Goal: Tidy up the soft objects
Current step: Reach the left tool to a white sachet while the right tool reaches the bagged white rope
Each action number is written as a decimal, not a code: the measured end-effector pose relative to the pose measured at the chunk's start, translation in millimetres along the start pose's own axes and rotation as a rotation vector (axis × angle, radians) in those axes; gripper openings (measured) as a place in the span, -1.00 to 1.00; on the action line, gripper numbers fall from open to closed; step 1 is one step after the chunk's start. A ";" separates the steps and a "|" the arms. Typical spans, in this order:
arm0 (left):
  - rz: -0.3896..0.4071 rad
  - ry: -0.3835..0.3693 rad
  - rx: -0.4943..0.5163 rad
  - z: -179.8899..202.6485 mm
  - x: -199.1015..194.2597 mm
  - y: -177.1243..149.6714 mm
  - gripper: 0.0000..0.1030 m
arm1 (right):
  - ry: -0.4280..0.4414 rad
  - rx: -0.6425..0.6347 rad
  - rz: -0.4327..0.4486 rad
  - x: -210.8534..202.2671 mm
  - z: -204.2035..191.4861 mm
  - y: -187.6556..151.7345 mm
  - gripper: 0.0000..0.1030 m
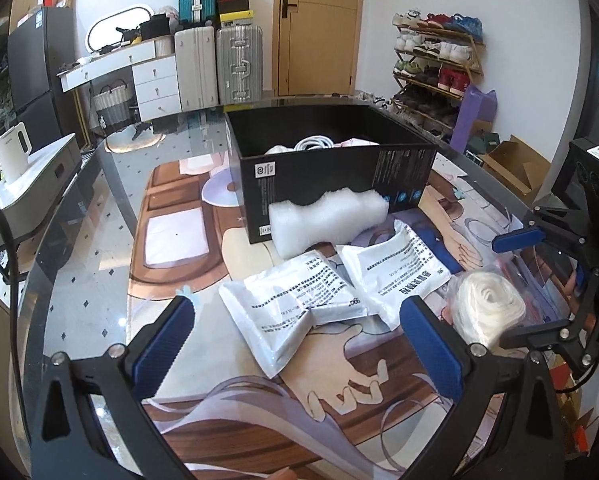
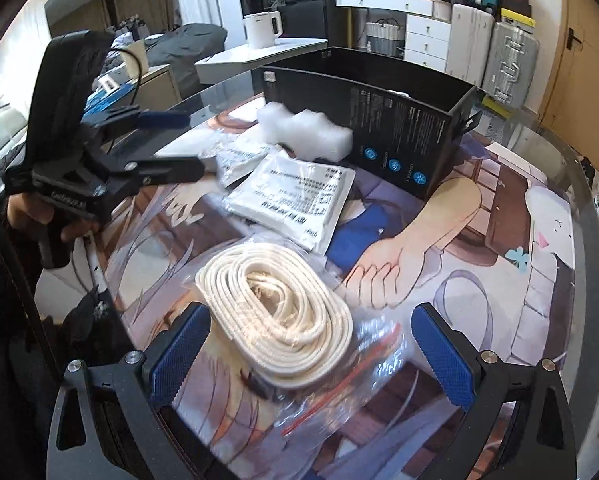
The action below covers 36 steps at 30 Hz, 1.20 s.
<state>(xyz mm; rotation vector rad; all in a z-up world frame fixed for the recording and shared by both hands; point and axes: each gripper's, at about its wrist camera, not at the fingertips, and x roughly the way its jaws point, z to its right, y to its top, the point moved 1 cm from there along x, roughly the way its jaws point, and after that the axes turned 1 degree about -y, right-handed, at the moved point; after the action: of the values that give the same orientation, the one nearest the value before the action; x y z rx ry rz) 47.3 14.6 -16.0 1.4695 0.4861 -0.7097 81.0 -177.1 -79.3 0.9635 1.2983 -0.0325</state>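
A black box (image 1: 331, 168) (image 2: 395, 120) stands on the table with white items inside. A white foam pad (image 1: 327, 216) (image 2: 305, 132) leans against its front. Two white packets (image 1: 287, 304) (image 1: 395, 264) lie before it; one also shows in the right wrist view (image 2: 295, 196). A coiled cream rope in a clear bag (image 1: 487, 304) (image 2: 275, 312) lies at the right. My left gripper (image 1: 299, 340) is open, with the nearer packet between its fingers. My right gripper (image 2: 311, 356) is open around the rope bag, and it shows in the left wrist view (image 1: 539, 280).
A printed mat (image 1: 219, 400) covers the glass table (image 1: 79, 280). A white kettle (image 1: 13, 152) stands on a side unit at the left. Suitcases (image 1: 219, 68), a dresser and a shoe rack (image 1: 435, 68) stand behind the table.
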 end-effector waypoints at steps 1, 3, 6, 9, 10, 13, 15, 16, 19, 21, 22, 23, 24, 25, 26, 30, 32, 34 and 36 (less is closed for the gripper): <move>-0.006 0.003 -0.002 -0.4 1.2 0.5 1.00 | -0.003 0.008 -0.003 2.8 0.3 1.5 0.99; -0.016 0.009 -0.005 -0.9 3.4 1.0 1.00 | -0.012 0.015 -0.007 7.9 0.1 3.4 0.99; -0.035 0.028 -0.008 -2.3 7.8 2.7 1.00 | -0.017 0.016 -0.006 12.0 -1.1 5.7 0.99; -0.048 0.023 -0.016 -4.2 11.6 4.3 1.00 | -0.021 0.032 0.003 12.4 2.3 6.4 0.97; -0.052 0.023 -0.017 -4.6 12.9 5.0 1.00 | -0.023 0.039 0.006 12.4 3.3 6.9 0.97; -0.066 0.027 -0.025 -4.4 17.5 7.1 1.00 | -0.034 0.057 0.010 10.8 9.5 6.1 0.91; -0.080 0.025 -0.033 -4.2 21.2 8.1 1.00 | -0.043 0.068 0.011 9.6 13.0 5.4 0.88; -0.086 0.024 -0.037 -4.1 22.7 8.4 1.00 | -0.051 0.073 0.011 9.5 14.9 5.2 0.88; -0.097 0.032 -0.039 -3.6 26.0 9.3 1.00 | -0.080 0.092 0.010 9.5 21.5 4.5 0.88; -0.113 0.049 -0.044 -5.0 29.0 9.0 1.00 | -0.104 0.104 0.006 10.1 26.2 4.2 0.88; -0.121 0.056 -0.050 -6.2 30.1 8.4 1.00 | -0.110 0.108 0.006 10.0 27.8 3.9 0.88; -0.129 0.066 -0.061 -8.0 31.6 8.2 1.00 | -0.112 0.109 0.005 9.8 29.0 3.6 0.88; -0.135 0.070 -0.068 -9.7 32.8 8.1 1.00 | -0.114 0.109 0.005 9.2 29.2 3.2 0.88; -0.141 0.072 -0.075 -11.6 33.6 7.6 1.00 | -0.120 0.111 0.002 9.9 30.4 3.6 0.88; -0.145 0.075 -0.081 -13.0 34.2 7.3 1.00 | -0.125 0.112 0.000 9.2 30.1 3.2 0.88; -0.152 0.080 -0.085 -15.5 35.0 5.4 1.00 | -0.122 0.106 -0.009 7.1 29.6 0.9 0.88; -0.160 0.085 -0.082 -15.6 36.3 5.7 1.00 | -0.118 0.098 -0.012 6.1 29.4 -1.1 0.88; -0.167 0.082 -0.088 -16.6 37.7 5.7 1.00 | -0.119 0.091 -0.015 5.8 28.6 -2.7 0.88; -0.173 0.080 -0.094 -18.5 39.2 6.3 1.00 | -0.127 0.083 -0.015 6.0 26.8 -3.4 0.88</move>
<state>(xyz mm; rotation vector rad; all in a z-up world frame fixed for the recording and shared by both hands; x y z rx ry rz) 81.9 27.4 -39.7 1.3819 0.7059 -0.7560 102.4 -192.8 -87.4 1.0066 1.1949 -0.1575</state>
